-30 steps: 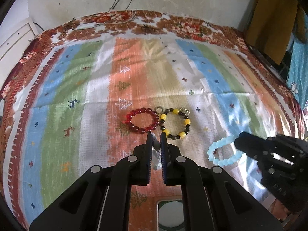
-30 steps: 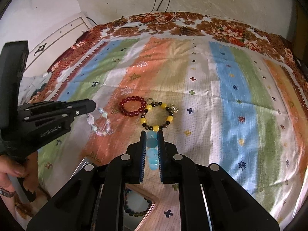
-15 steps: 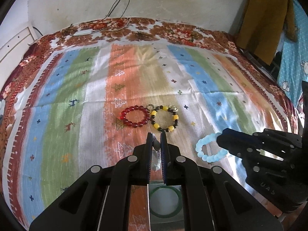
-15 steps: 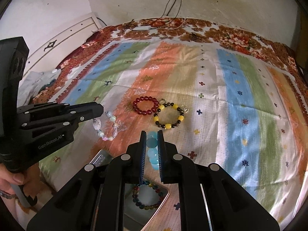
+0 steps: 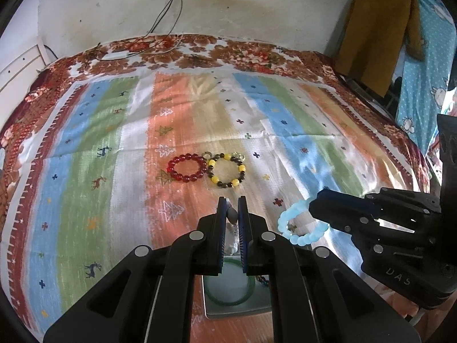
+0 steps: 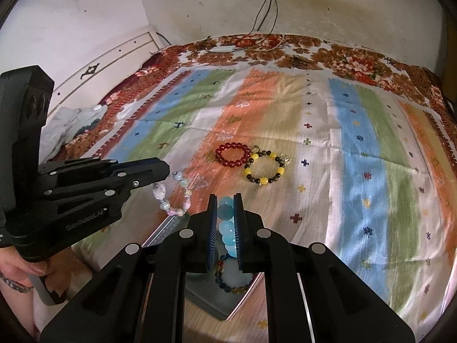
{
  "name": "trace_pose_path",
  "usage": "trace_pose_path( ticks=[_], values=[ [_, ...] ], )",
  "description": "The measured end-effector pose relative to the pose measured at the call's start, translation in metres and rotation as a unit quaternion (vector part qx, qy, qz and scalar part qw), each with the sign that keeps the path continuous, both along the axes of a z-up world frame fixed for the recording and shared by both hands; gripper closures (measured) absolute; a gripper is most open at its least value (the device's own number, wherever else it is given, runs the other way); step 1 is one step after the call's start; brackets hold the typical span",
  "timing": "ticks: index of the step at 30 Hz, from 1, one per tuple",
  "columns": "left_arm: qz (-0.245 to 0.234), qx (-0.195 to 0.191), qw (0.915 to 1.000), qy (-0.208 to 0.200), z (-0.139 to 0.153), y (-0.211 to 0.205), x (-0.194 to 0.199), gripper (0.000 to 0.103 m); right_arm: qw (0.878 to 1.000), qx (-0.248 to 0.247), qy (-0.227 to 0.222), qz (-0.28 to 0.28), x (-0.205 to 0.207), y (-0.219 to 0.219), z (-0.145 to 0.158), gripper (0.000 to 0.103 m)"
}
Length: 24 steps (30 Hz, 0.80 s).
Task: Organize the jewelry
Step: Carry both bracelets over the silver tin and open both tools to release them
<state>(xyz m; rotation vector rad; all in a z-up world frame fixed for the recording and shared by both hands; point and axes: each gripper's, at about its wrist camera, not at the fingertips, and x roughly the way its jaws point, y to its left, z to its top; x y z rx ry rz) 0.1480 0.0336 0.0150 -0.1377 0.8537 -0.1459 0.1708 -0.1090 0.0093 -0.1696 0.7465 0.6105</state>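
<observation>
My left gripper [image 5: 232, 210] is shut on a pale crystal bead bracelet [image 6: 171, 197], which hangs from its tips above a grey metal tray [image 5: 217, 308]. My right gripper [image 6: 225, 208] is shut on a light blue bead bracelet [image 5: 300, 225] held above the same tray [image 6: 217, 300]. The tray holds a green bangle [image 5: 230, 300] and a multicoloured bead bracelet [image 6: 234, 285]. A red bead bracelet [image 5: 187, 168] and a yellow-and-black bead bracelet [image 5: 227, 170] lie side by side on the striped cloth, ahead of both grippers.
The striped cloth [image 5: 94, 171] covers a bed with a floral border. Cables [image 5: 160, 28] run from a wall socket onto the far edge. A white headboard [image 6: 114, 57] and crumpled grey cloth [image 6: 71, 123] are at the left. Hanging clothes [image 5: 377, 28] are at the right.
Both grippers have drawn back and up from the two bracelets on the cloth, each carrying its bracelet. The tray has come further into view beneath them.
</observation>
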Motion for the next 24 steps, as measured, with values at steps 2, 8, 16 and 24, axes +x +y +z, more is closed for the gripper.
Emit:
trace_pose_path(
  ticks=[2, 8, 16, 24],
  values=[
    [-0.002, 0.000, 1.0000, -0.001, 0.000, -0.001, -0.004, 0.096, 1.000, 0.001, 0.002, 0.003, -0.004, -0.001, -0.001, 0.091],
    [-0.007, -0.003, 1.0000, 0.001, -0.003, -0.004, -0.014, 0.096, 1.000, 0.001, 0.007, 0.010, -0.014, -0.002, -0.005, 0.091],
    [-0.012, -0.009, 0.9998, 0.015, -0.009, -0.007, -0.024, 0.095, 0.999, -0.007, 0.031, 0.027, -0.019, 0.000, -0.017, 0.090],
    [0.061, -0.025, 0.9974, 0.030, -0.012, 0.025, -0.016, 0.059, 1.000, 0.002, 0.024, -0.011, -0.009, -0.014, -0.014, 0.055]
  ],
)
